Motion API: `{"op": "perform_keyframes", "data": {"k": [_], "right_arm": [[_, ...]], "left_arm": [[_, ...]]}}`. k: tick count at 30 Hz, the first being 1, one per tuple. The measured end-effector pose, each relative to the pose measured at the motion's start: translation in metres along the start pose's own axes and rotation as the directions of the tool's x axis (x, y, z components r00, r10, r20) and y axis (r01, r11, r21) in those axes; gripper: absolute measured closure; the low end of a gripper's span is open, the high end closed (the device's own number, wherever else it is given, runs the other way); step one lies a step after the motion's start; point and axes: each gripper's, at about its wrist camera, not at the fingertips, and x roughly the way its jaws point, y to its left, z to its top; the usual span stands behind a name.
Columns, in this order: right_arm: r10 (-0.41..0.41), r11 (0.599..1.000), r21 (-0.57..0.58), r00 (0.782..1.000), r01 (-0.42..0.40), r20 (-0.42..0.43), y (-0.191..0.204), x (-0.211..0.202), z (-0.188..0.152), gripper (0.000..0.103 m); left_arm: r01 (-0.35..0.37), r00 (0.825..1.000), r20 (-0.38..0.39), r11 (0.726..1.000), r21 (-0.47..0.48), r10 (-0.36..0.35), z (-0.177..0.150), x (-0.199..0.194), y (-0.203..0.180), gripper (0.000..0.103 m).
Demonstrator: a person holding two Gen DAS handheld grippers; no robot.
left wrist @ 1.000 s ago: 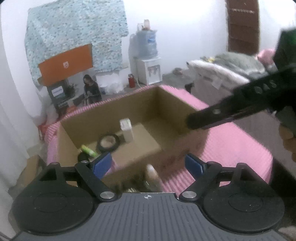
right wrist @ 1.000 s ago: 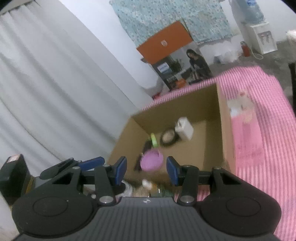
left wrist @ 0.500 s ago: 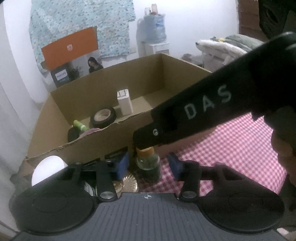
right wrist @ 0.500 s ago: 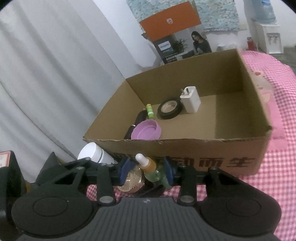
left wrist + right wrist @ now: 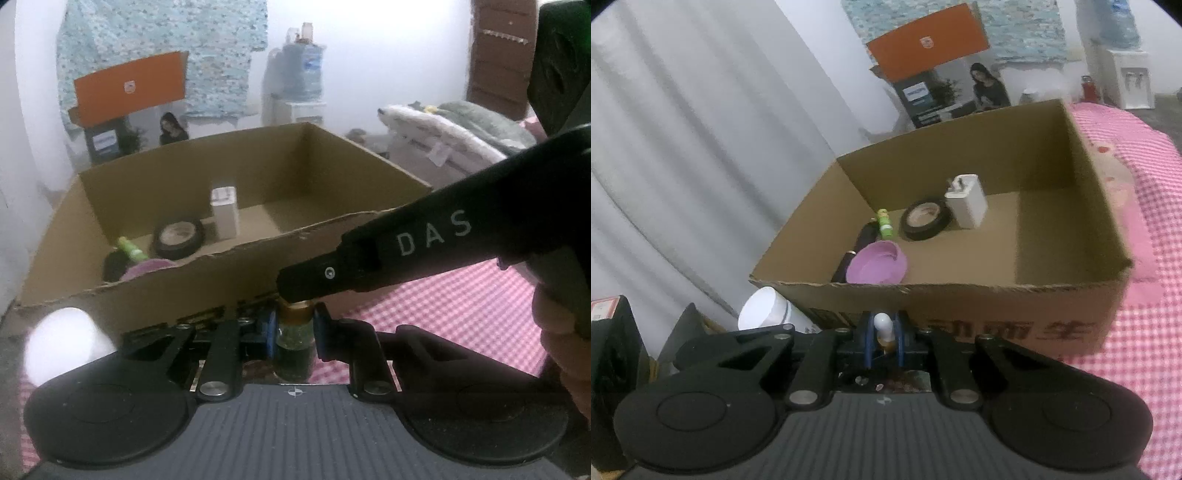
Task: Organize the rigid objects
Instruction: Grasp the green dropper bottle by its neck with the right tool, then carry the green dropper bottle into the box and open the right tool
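A small glass dropper bottle (image 5: 293,350) with a gold collar and greenish contents stands on the pink checked cloth, just in front of an open cardboard box (image 5: 147,295). My left gripper (image 5: 294,325) is shut on the bottle's body. From the right, one of my right gripper's black fingers (image 5: 332,273) reaches over the bottle's top. In the right wrist view, my right gripper (image 5: 882,332) is shut on the white dropper bulb (image 5: 882,322). Inside the box (image 5: 997,310) lie a white charger (image 5: 967,201), a black tape roll (image 5: 925,219), a green tube (image 5: 884,223) and a purple lid (image 5: 877,267).
A white cup (image 5: 764,310) lies by the box's left front corner. Pink checked cloth (image 5: 1145,332) spreads out to the right of the box. A grey curtain (image 5: 683,147) hangs on the left. A person's hand (image 5: 561,332) holds the right gripper at the right edge.
Both grippers have come down in front of the box and their jaws have shut, the left on the bottle's body and the right on its dropper bulb.
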Motion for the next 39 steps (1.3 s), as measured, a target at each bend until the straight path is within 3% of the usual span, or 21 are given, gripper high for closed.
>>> {"op": "perform_keyframes", "data": {"k": [12, 16, 22, 27, 39], "right_arm": [[-0.063, 0.998, 0.027, 0.998, 0.062, 0.005, -0.008, -0.035, -0.015, 0.09], [-0.057, 0.998, 0.039, 0.998, 0.057, -0.004, -0.011, -0.035, -0.019, 0.09], [-0.072, 0.997, 0.022, 0.997, 0.072, -0.004, -0.01, -0.037, -0.019, 0.088], [-0.078, 0.997, 0.01, 0.997, 0.078, -0.011, -0.009, -0.037, -0.019, 0.083], [-0.089, 0.996, -0.032, 0.995, 0.088, -0.049, -0.009, -0.021, -0.019, 0.075]], "left_arm": [[0.119, 0.993, 0.006, 0.992, 0.031, -0.12, -0.007, -0.005, -0.024, 0.084], [0.112, 0.993, 0.013, 0.991, 0.075, -0.114, -0.011, -0.009, -0.028, 0.083], [0.078, 0.996, 0.032, 0.984, 0.16, -0.084, -0.019, -0.012, -0.033, 0.071], [0.088, 0.995, 0.031, 0.976, 0.2, -0.096, -0.023, -0.007, -0.037, 0.07], [0.106, 0.994, -0.005, 0.975, 0.195, -0.107, -0.027, 0.011, -0.036, 0.07]]}}
